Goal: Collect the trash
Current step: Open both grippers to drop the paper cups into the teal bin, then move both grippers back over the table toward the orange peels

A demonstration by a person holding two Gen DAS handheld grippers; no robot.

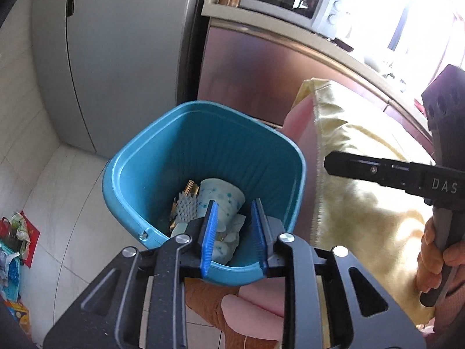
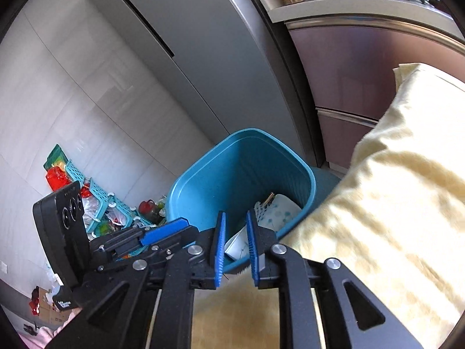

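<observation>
Left gripper (image 1: pixel 234 237): blue pads spread a little, nothing between them, poised over the near rim of the blue bin (image 1: pixel 162 133). Right gripper (image 2: pixel 236 247): pads likewise slightly parted and empty, at the bin's near edge.

Inside the bin: a paper cup (image 1: pixel 221 196) with blue print, crumpled white tissue (image 1: pixel 232 229), a grey spiky piece and something gold, half buried, unidentifiable.

Right of the bin, a yellow cloth (image 2: pixel 377 203); what it covers is hidden. Left of the bin, floor clutter (image 2: pixel 96 203), blurred, cut off.
</observation>
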